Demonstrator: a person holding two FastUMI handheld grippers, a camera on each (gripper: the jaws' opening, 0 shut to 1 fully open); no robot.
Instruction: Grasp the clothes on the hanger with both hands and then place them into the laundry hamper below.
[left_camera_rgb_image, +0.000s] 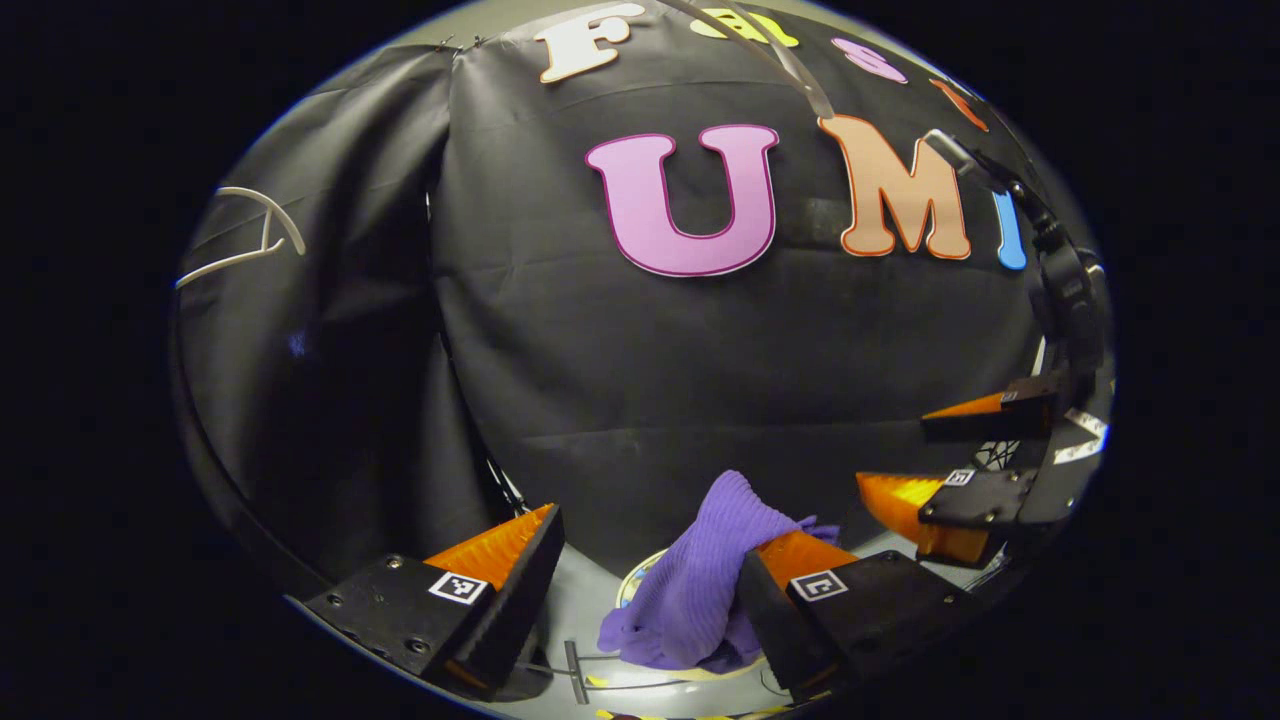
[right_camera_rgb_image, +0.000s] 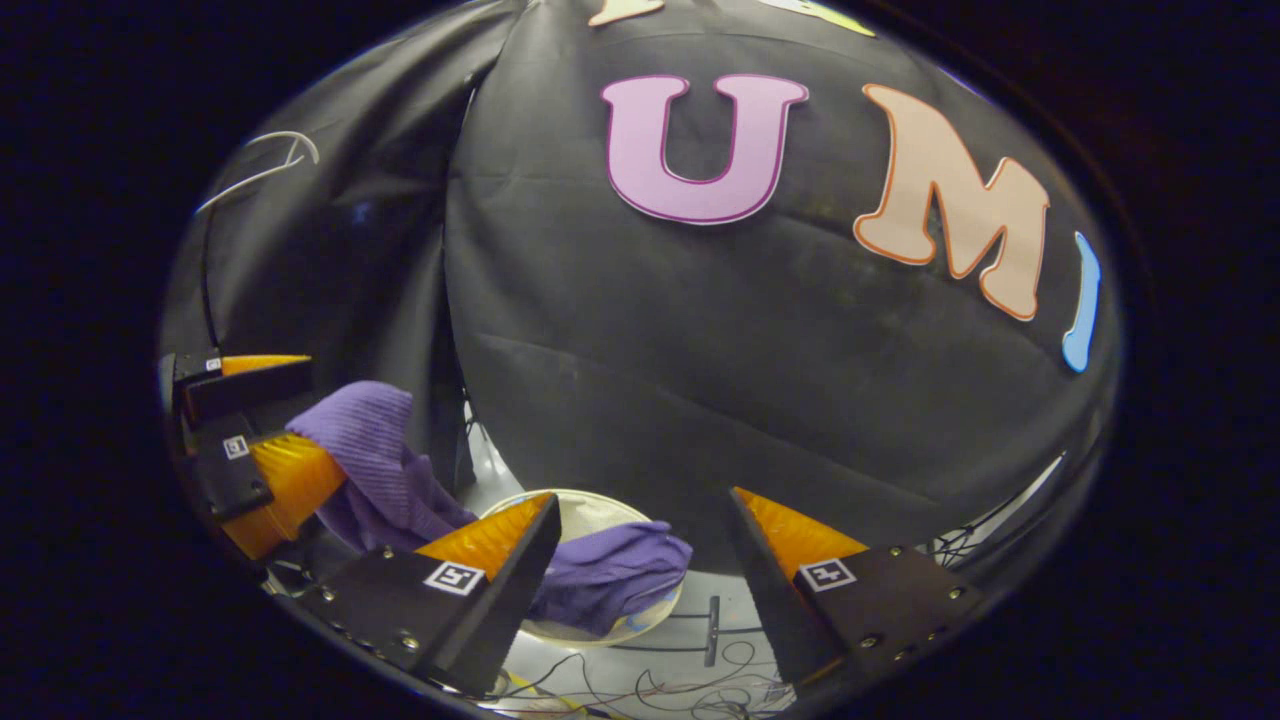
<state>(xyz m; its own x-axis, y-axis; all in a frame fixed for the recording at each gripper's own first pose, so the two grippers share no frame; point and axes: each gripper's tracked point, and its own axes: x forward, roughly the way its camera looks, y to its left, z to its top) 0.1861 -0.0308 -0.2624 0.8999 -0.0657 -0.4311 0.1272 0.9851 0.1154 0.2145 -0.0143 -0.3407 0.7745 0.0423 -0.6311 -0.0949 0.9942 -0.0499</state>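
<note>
Left gripper view first: I am seeing my left tool with its fingers standing wide apart. The purple cloth is draping over the inner side of one finger and hanging down into the pale round hamper below. My right tool is showing at the right edge, also apart and holding nothing. A white hanger is hanging bare, far off on the left.

Right gripper view next: my right tool is gaping open. The purple cloth is lying over the hamper rim, and more of it is draping over one finger of my left tool. The hanger is hanging up high.
</note>
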